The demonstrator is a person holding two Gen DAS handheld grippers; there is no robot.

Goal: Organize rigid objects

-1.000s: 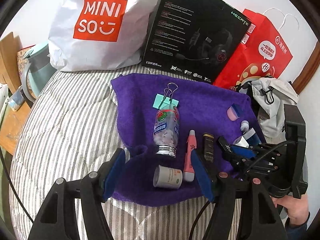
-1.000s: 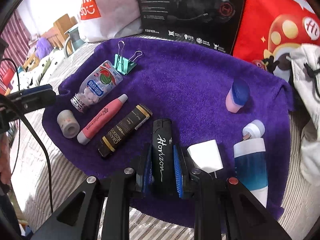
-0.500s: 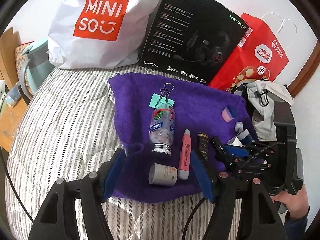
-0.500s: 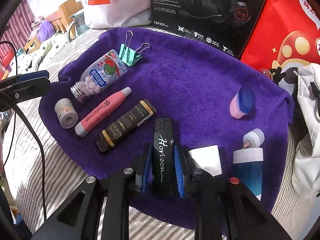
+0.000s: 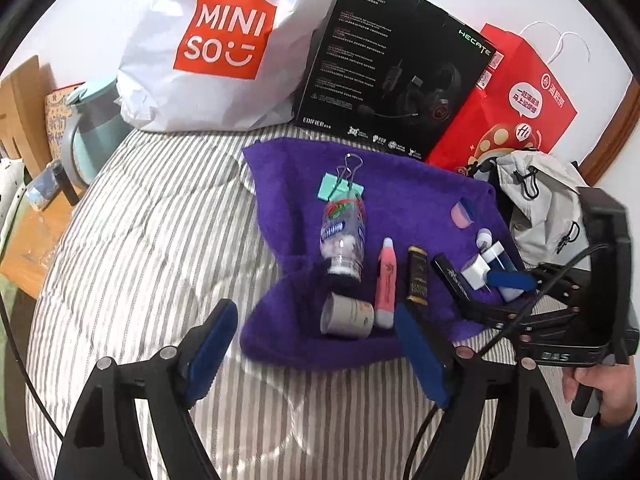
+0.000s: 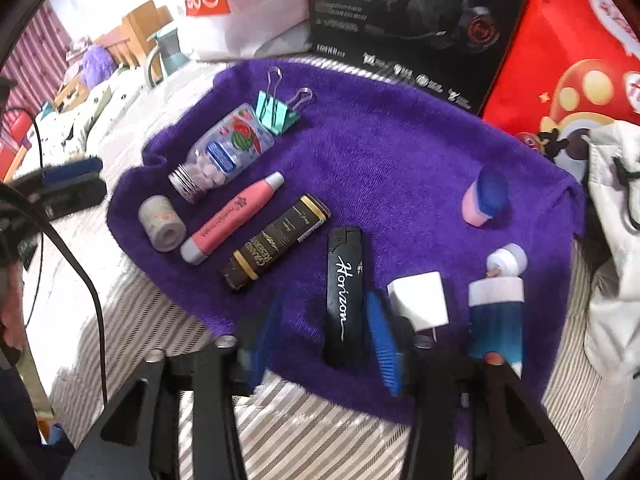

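A purple towel [image 6: 400,152] on a striped bed holds a row of items: a binder clip [image 6: 276,112], a candy bottle [image 6: 224,152], a small paper cup [image 6: 162,222], a pink tube [image 6: 232,216], a dark bar [image 6: 276,236] and a black Horizon lighter [image 6: 344,292]. My right gripper [image 6: 320,320] is open with its jaws on either side of the lighter, which lies on the towel. My left gripper [image 5: 316,344] is open and empty, above the towel's near edge in front of the cup [image 5: 346,316].
On the towel's right lie a white charger [image 6: 420,300], a blue-white tube [image 6: 496,312], a small white cap [image 6: 506,258] and a pink-blue cap [image 6: 486,198]. A Miniso bag [image 5: 216,40], black headset box [image 5: 396,76], red bag [image 5: 516,104] and grey pouch [image 5: 540,200] stand behind.
My right gripper has opened and let go of the black lighter, which now lies on the towel. My left gripper has drawn back a little, still open.
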